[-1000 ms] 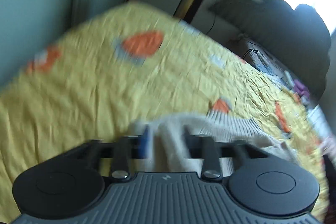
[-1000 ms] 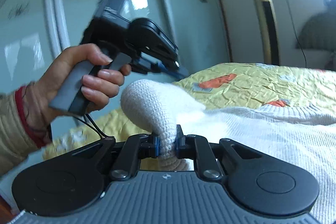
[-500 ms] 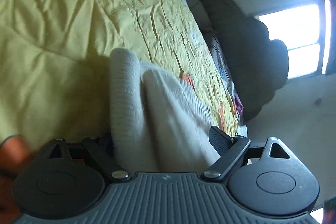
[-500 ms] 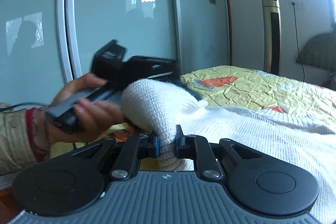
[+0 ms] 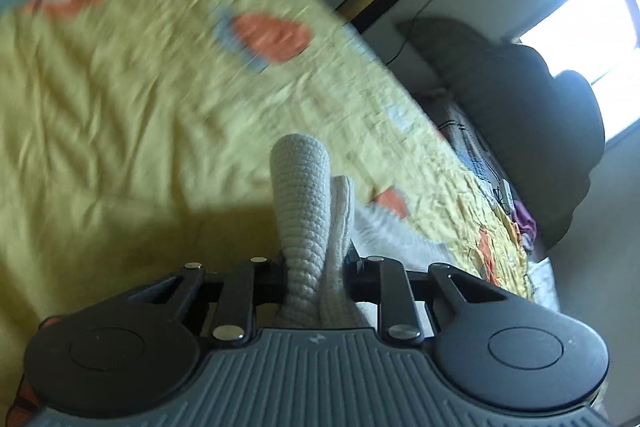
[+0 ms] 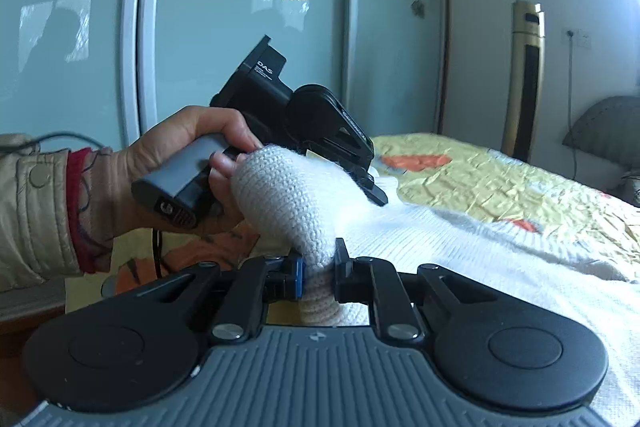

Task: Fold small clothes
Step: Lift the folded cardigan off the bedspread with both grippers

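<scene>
A white knitted sweater (image 6: 480,259) lies spread on the yellow bedspread (image 6: 500,183). My right gripper (image 6: 319,269) is shut on a bunched knitted edge of it, which stands up as a rounded fold. My left gripper (image 5: 316,263) is shut on another ribbed fold of the same sweater (image 5: 304,195), held above the bedspread (image 5: 120,115). In the right wrist view the left gripper (image 6: 360,183) and the hand holding it sit just left of and above the sweater's edge.
Sliding glass wardrobe doors (image 6: 240,27) stand behind the bed's left side. A gold and black floor-standing unit (image 6: 524,79) stands by the wall. A dark padded headboard (image 5: 532,115) and small clutter (image 5: 520,215) are at the bed's far end.
The left gripper was open around the sweater fold half a second ago and is now shut on it; its view has swung and is blurred. The right gripper kept its hold.
</scene>
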A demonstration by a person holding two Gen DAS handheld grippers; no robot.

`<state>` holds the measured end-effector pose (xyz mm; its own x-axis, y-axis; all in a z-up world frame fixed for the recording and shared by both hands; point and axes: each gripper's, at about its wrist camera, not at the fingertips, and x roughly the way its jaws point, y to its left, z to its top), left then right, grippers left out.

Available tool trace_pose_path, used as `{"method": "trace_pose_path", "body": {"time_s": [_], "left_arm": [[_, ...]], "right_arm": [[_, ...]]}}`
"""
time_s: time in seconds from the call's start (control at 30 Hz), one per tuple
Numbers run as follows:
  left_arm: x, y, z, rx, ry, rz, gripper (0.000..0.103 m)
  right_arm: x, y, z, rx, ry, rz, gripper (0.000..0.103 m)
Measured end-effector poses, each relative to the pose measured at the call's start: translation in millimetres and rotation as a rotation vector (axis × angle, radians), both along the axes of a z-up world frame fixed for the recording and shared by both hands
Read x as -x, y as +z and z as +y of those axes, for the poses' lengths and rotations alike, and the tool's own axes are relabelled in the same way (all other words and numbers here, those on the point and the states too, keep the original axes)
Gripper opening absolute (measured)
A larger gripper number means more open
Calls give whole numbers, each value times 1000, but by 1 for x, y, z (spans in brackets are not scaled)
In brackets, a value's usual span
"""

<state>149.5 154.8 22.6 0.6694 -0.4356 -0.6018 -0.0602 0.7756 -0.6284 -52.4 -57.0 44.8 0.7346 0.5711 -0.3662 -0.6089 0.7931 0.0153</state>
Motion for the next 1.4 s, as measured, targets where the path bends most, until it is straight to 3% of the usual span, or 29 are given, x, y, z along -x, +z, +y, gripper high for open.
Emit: {"method": "trace_pose_path", "body": {"time_s": [0.3, 0.47, 0.7, 1.1, 1.4], "left_arm": [[11, 78, -90, -195, -80, -215, 23], [17, 99, -147, -263, -143, -293, 23], [17, 110, -221, -307, -241, -339, 23], [-3, 75, -342, -338, -392, -279, 23], [-7, 18, -407, -446, -474, -208, 23]], "right_arm": [[16, 19, -56, -115, -113, -75, 17], [26, 24, -94, -155, -191, -98, 17], [38, 22, -147, -203, -303, -115, 17], [46, 2, -218, -263, -486, -96, 17], [40, -44, -272, -452, -593, 81, 17]]}}
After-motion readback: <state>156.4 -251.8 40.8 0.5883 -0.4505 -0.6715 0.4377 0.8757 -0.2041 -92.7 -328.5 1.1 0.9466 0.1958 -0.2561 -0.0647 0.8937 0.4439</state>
